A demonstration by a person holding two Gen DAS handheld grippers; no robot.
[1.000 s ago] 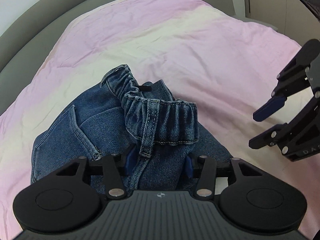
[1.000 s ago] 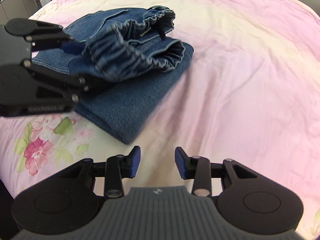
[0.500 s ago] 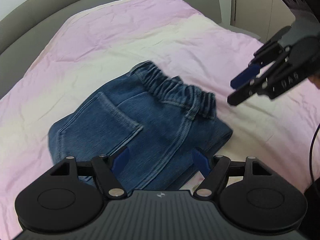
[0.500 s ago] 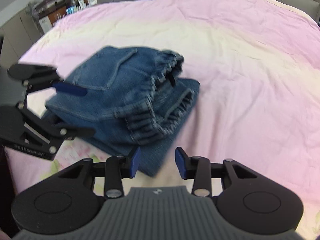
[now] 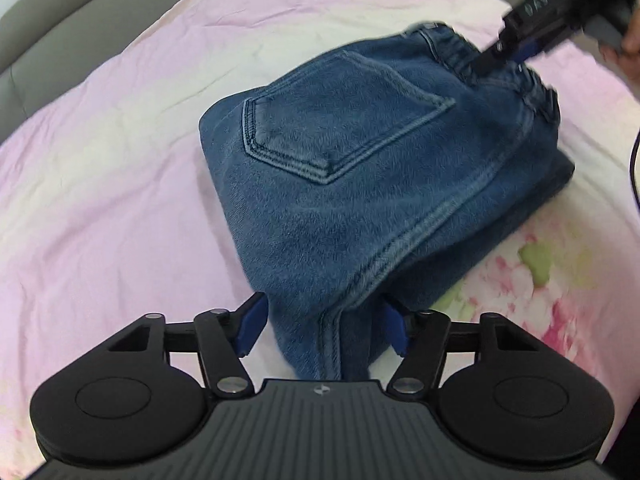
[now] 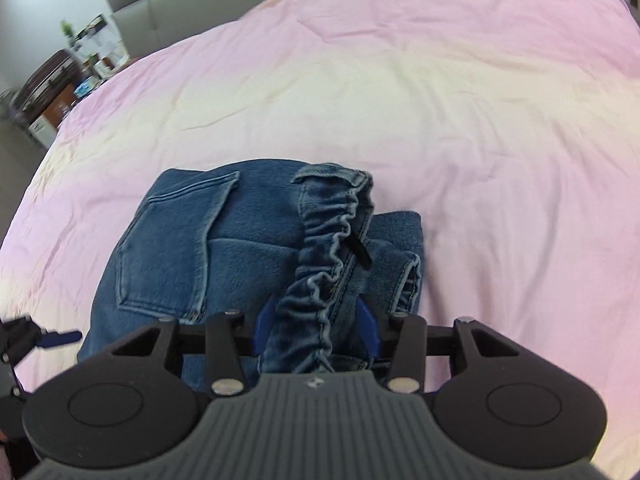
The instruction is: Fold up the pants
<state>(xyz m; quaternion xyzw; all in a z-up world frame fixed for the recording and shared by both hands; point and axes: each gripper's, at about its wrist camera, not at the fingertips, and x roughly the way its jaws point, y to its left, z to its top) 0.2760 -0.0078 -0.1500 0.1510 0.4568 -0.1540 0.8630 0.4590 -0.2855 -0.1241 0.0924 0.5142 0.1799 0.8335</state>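
The folded blue jeans (image 5: 360,152) lie on the pink and cream bed sheet (image 5: 100,184), back pocket (image 5: 340,120) facing up. My left gripper (image 5: 322,320) straddles the near folded corner; its jaws are closing and a thin gap still shows beside the blue pads (image 5: 250,326). In the right wrist view the gathered elastic waistband (image 6: 320,280) runs between the fingers of my right gripper (image 6: 316,320), whose jaws stand as wide as before and do not squeeze it. The right gripper (image 5: 500,50) also shows at the jeans' far end, and the left gripper (image 6: 52,338) at the frame's left edge.
A grey padded headboard (image 5: 48,12) curves round the bed's far side. A floral print (image 5: 552,280) marks the sheet to the right of the jeans. A cluttered cabinet (image 6: 52,92) stands beyond the bed. A person's hand (image 5: 630,40) holds the right gripper.
The left gripper let the bunched waistband go, backed off, and now has the jeans' near corner between its fingers. The jeans lie flatter, pocket up. The right gripper came in over the waistband.
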